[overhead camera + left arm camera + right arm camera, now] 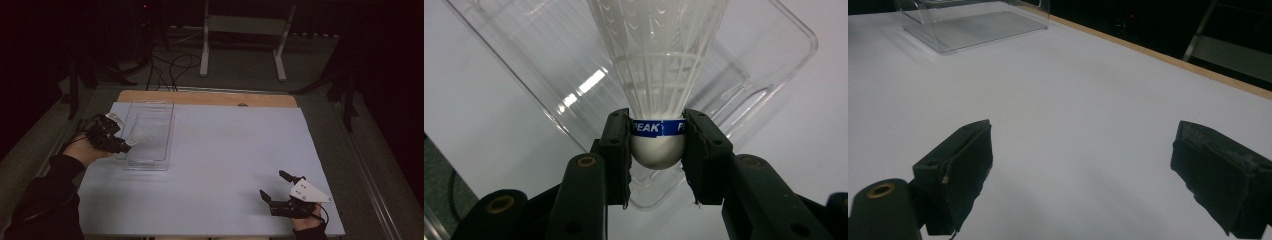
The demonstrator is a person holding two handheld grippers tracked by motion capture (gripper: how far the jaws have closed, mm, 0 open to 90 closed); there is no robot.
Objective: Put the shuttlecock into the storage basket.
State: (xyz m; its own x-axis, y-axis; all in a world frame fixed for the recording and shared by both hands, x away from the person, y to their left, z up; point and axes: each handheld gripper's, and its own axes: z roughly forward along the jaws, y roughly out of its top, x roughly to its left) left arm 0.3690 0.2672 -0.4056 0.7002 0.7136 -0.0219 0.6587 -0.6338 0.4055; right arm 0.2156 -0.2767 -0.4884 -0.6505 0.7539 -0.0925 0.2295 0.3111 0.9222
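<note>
We see the left gripper (658, 145) clamped on a white feathered shuttlecock (658, 85), its two black jaws pressing either side of the rounded white cork base, just at the blue band printed with white letters. The skirt of feathers points away from the gripper, out over a clear rectangular plastic tray (774, 65) lying on the white tabletop (484, 100).

In the high view, we find the left gripper (124, 142) at the left edge of the table, touching or just beside the near left side of the clear plastic tray (155, 125), with the shuttlecock (134, 134) held at the tray's wall.

The right gripper (275, 186) rests near the front right corner of the white tabletop (225, 150), well apart from the tray. Its jaws stand wide apart with nothing between them, and beyond them lies the tray (973, 22).
</note>
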